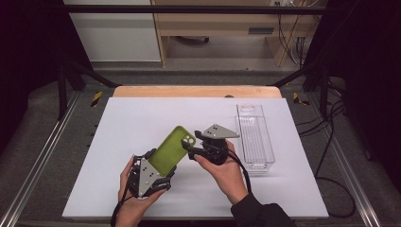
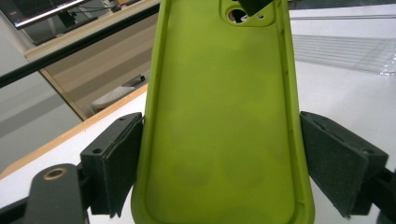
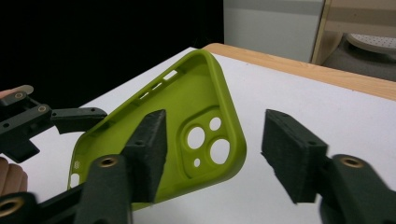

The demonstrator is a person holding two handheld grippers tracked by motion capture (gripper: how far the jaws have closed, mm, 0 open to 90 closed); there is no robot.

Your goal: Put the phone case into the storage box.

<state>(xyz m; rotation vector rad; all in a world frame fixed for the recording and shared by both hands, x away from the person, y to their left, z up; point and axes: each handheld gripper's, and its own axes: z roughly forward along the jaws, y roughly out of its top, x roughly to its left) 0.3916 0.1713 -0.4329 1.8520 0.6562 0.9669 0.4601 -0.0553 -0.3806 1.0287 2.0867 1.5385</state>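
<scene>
So the left gripper (image 1: 163, 166) has the green phone case (image 1: 171, 149) clamped across its width, a pad pressing each long edge near the bottom end, and the case sticks up and away from it, lifted off the white table (image 1: 132, 127). The right gripper (image 1: 190, 150) is right at the camera-cutout corner of the case, and its jaws are partway open. In the right gripper view one pad sits in front of the case's inside face and the other stands clear of the outer edge, so the corner is between them but not pinched. Just beyond the right gripper lies a clear plastic tray (image 1: 255, 137) on the table.
</scene>
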